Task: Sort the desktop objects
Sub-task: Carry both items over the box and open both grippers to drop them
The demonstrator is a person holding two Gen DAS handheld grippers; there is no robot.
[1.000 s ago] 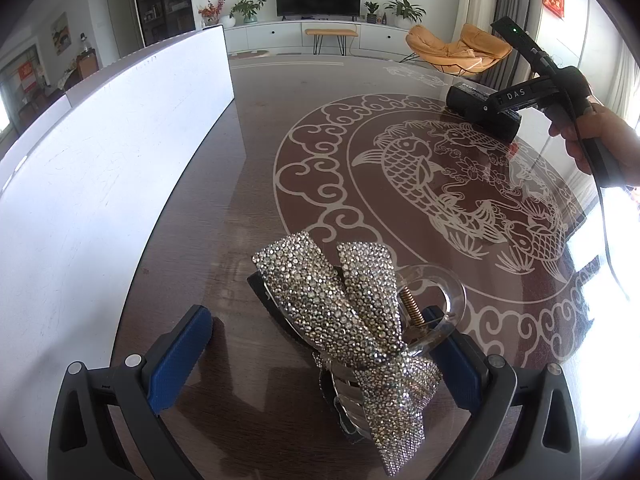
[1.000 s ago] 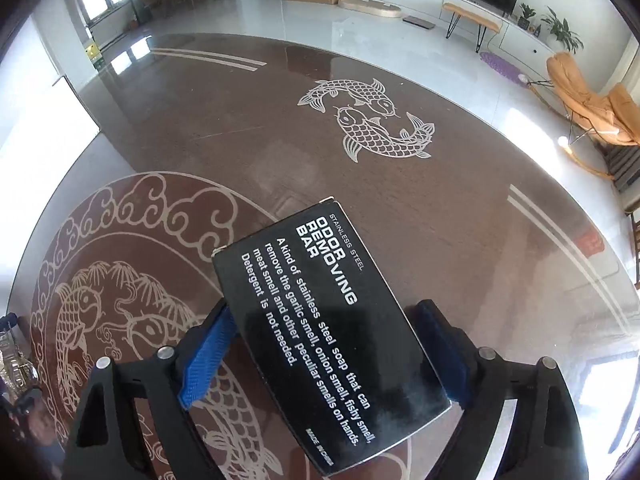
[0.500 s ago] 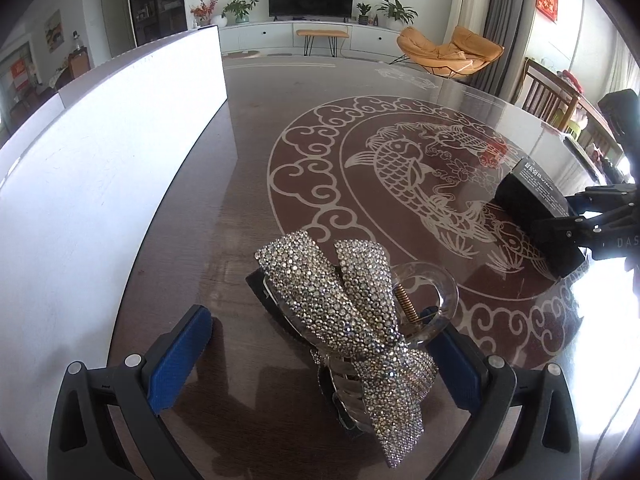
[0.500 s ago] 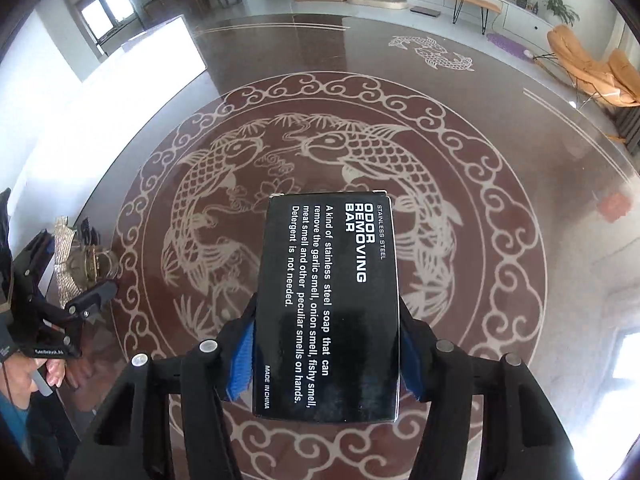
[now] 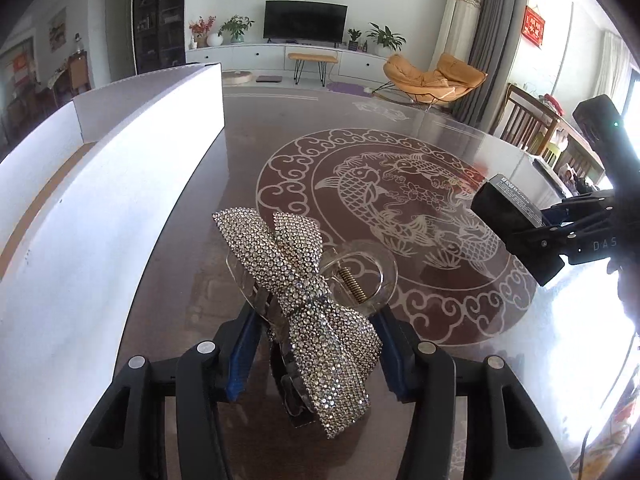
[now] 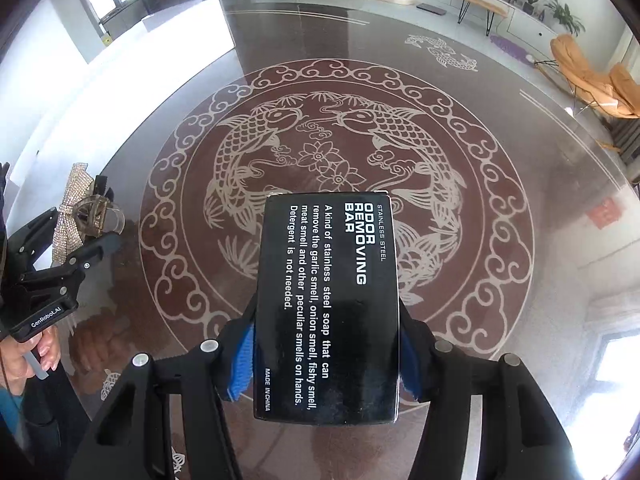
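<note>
Tabletop (image 6: 500,280) of dark polished brown carries a pale medallion of 2 fish (image 6: 332,152). White box (image 5: 100,200) stands along the medallion's left side. Over the medallion's near rim, the right gripper (image 6: 326,356) has its jaws clamped on a black carton (image 6: 328,308) lettered "ODOR REMOVING BAR". Just off the medallion's left edge, the left gripper (image 5: 314,350) has its jaws closed on a rhinestone bow hair clip (image 5: 304,296).
</note>
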